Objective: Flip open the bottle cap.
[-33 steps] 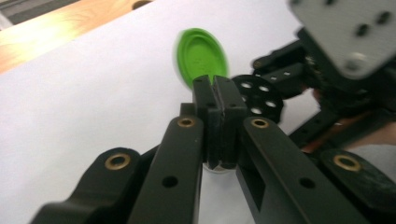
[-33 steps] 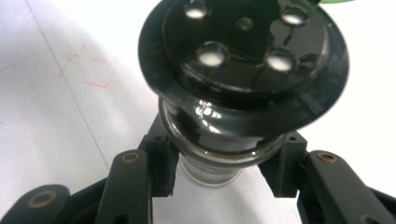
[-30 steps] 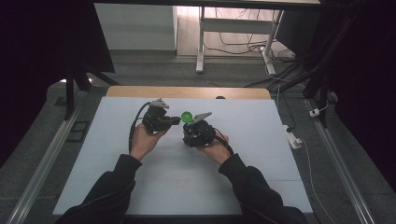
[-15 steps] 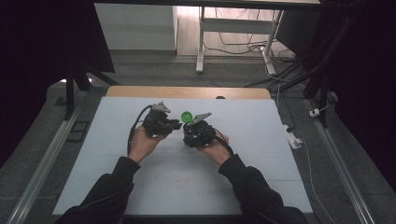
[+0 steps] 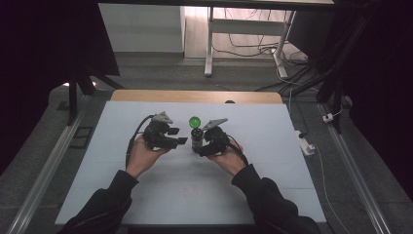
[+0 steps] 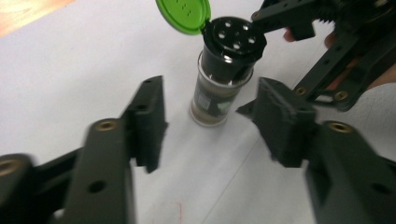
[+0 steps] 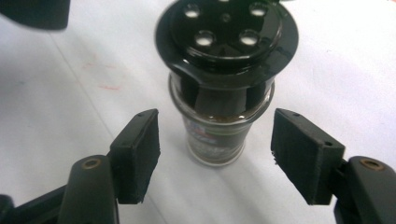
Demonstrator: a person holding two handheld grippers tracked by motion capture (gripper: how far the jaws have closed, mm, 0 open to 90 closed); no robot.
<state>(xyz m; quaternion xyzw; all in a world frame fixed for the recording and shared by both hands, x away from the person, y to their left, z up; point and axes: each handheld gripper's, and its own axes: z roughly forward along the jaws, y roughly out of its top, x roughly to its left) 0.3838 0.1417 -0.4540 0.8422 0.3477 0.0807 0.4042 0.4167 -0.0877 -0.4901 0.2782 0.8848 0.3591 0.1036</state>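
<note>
Glass shaker (image 7: pixel 219 126) stands mid-tabletop (image 5: pixel 272 185), green lid (image 6: pixel 183 15) flipped open. Both my hand-held grippers, left (image 6: pixel 205 126) and right (image 7: pixel 215 156), are spread, empty. Slippery, breakable, I judge; I'd clamp its body.

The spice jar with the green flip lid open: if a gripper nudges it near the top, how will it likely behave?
The spice jar is tall on a narrow base, so it would probably tip rather than slide. Its clear wall looks like smooth glass, likely slippery and breakable. With the green lid open over the shaker holes, contents might spill.
</note>
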